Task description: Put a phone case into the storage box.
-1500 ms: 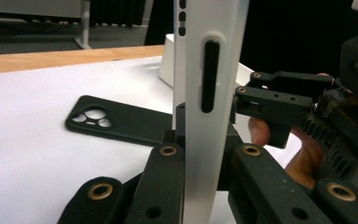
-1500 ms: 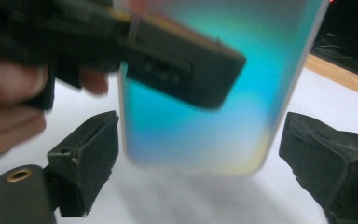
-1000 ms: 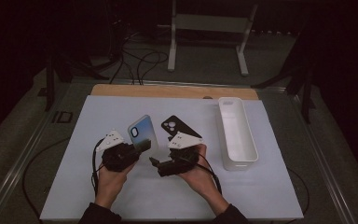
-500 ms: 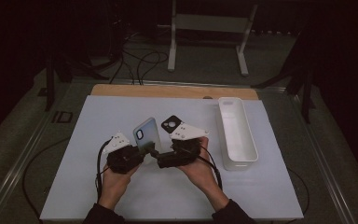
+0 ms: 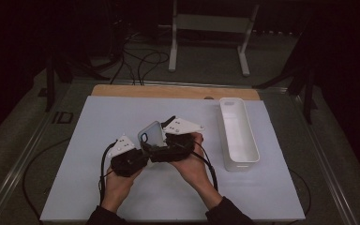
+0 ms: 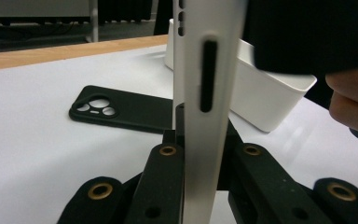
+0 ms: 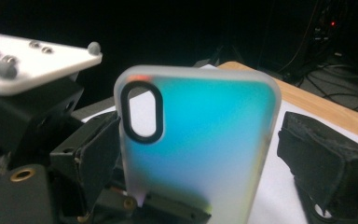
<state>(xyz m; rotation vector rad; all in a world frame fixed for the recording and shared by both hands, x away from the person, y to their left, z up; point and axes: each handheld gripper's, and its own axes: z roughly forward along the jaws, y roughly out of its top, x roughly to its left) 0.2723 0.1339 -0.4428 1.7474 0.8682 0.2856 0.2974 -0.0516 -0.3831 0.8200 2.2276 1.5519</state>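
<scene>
A translucent phone case [image 5: 151,135] with a blue-green back stands upright above the white mat. My left gripper [image 5: 143,151] is shut on its lower end; in the left gripper view the case [image 6: 204,84] is edge-on between the jaws of that gripper [image 6: 200,140]. My right gripper [image 5: 158,149] is open, one jaw on each side of the case [image 7: 205,140] in the right gripper view, where the gripper [image 7: 196,158] faces its back. A black phone case [image 6: 121,109] lies flat on the mat, mostly hidden under the right gripper in the high view [image 5: 169,120].
A long white tray [image 5: 236,133] stands on the right of the mat [image 5: 98,122], close to the right hand [image 5: 192,164]. A wooden table edge [image 5: 168,91] runs along the back. Cables trail from both grippers toward the person.
Both grippers have drawn together at the middle of the mat. The blue-green case has been raised more upright, and the right gripper has moved left over the black case.
</scene>
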